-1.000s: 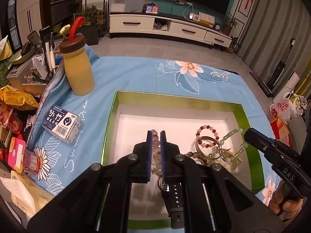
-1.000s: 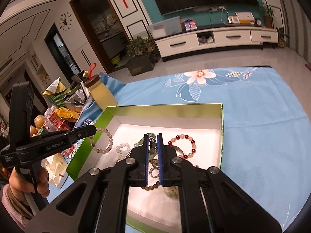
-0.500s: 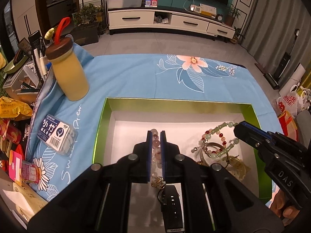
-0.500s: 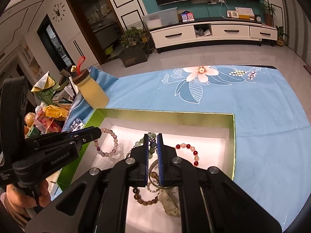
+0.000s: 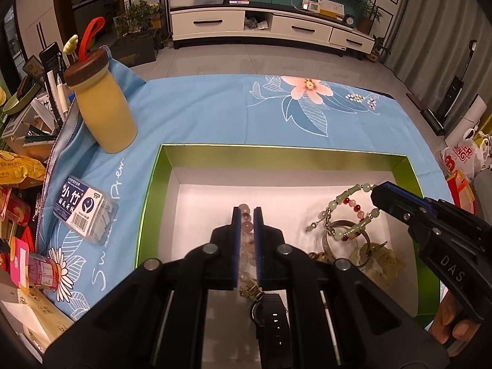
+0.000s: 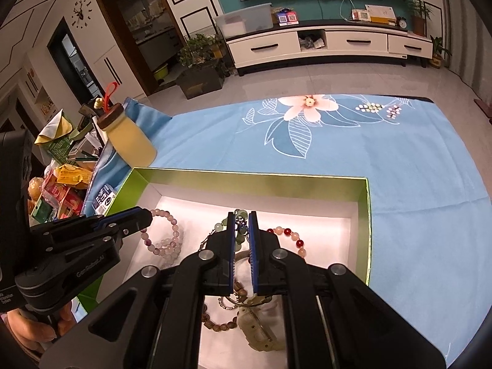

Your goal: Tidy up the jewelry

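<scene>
We see one light-blue tablecloth with a pink flower print [image 5: 215, 117] covering the table, and on it one shallow rectangular box with green walls and a white floor [image 5: 283, 152], which holds all the jewelry. One yellow bottle with a brown lid and red loop [image 5: 104, 113] stands just off the box's far left corner, and one small clear plastic case with a blue-and-white label [image 5: 83, 210] lies beside its left wall. Two black grippers with blue pads work inside the box. The left gripper [image 5: 246, 215] is clenched on a bracelet of pale pink and clear round beads [image 6: 167, 240] at the box's left half; the right gripper [image 6: 240, 227] is clenched on a string of pale green jade beads [image 5: 353, 212] in the right half. Beside that lie one bracelet of red and pink beads [image 6: 290, 235], one brown bead bracelet [image 6: 218, 324], one pale green carved pendant [image 6: 258, 329] and one black watch [image 5: 273, 323]. Compared with a second ago, both grippers sit a little lower and farther into the box, each with its same strand. The far strip of the white floor lies bare, and the cloth beyond the box is open up to the flower print.
</scene>
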Available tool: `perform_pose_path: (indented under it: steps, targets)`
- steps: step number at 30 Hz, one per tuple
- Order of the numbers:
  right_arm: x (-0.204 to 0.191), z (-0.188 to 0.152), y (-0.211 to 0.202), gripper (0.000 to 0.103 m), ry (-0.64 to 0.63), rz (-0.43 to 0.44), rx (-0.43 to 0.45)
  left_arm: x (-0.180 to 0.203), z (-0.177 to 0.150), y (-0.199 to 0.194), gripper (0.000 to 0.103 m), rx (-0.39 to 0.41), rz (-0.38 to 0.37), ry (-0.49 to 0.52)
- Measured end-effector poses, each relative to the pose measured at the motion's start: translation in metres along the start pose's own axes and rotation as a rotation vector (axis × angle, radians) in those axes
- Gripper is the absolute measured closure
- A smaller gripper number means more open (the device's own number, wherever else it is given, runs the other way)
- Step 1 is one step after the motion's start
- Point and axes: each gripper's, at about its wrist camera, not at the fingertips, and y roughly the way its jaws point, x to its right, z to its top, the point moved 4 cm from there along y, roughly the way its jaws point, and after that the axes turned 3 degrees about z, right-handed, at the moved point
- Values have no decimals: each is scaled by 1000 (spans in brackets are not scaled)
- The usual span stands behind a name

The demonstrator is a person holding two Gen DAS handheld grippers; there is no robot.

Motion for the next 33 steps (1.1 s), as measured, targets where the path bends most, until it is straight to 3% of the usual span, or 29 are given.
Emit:
perform_pose_path:
  steps: [3,4,5,7,9,11,13,15,17,21,27,33]
  targets:
    - [2,-1,3,91,15,-4,-25,1,1,2,89,-14,2,-2]
    - [4,-1,3,88,21,-12,-26,1,1,0,78,-10,2,-3]
    - [5,-1,1,81,23,-19,-21,1,2,-3,60,-4,5,-2]
    - [7,0,-5,68,22,-35,-11,1,2,-10,36,4,9,-1]
    - [8,0,-15,48,16,-55,-3,2,3,-24,30,20,8,8]
    - [10,1,-29,36,6,-77,1,3,3,-39,14,30,21,20]
    - [11,3,-47,26,-8,-98,0,3,4,-57,5,34,38,24]
    - [10,6,-62,9,-20,-122,-3,2,5,-72,2,23,54,21]
    - [8,11,-79,1,-37,-150,-13,2,7,-84,2,18,55,14]
    - [1,16,-108,1,-68,-184,-36,7,11,-116,2,23,67,20]
    - [-13,19,-134,1,-71,-184,-81,12,12,-148,2,-18,-21,-8]
    - [-26,15,-143,1,-95,-187,-88,7,7,-151,2,-19,49,-21]
